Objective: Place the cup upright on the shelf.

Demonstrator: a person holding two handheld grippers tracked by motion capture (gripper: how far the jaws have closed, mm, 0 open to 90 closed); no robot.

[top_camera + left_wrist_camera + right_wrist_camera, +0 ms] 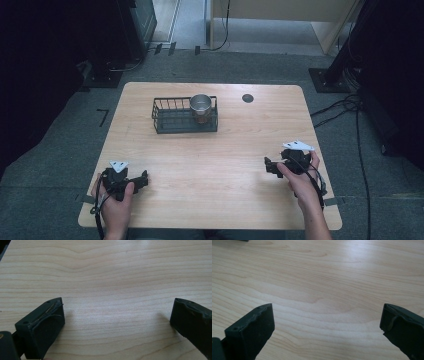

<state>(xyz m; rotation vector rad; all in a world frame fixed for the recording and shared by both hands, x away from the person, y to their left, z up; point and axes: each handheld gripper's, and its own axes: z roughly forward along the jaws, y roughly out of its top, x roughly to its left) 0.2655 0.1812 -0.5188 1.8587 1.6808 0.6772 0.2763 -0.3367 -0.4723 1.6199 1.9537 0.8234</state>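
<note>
Overhead view of a light wood table (pixel 210 170), w/ a person's forearms coming in from the bottom edge. Each hand held a black two-jaw gripper low over the near part of the tabletop. The left gripper (pixel 145 178) sat near the front-left corner, pointing roughly to the person's right. The right gripper (pixel 267 166) sat toward the front-right, pointing to the person's left, so the two faced each other across bare wood.

Both were empty, jaws spread wide. In the left gripper view and the right gripper view alike, the two black pads stood far apart at the frame's lower corners w/ nothing but wood grain between.

The things nearest them lay at the far side: a dark wire basket (pixel 172 124), long axis running left-right across the table, approx. centred but a bit left. A shiny metal cup (pixel 201 106) stood upright inside its right-hand end. Both were well apart from either gripper.

Key relation: the cup lay forward and inward of both tools. Neither hand looked clearly nearer; the right looked to have the slightly shorter reach, going forward and to the person's left. A small dark round spot (pixel 247 98) marked the tabletop just right of the basket.
</note>
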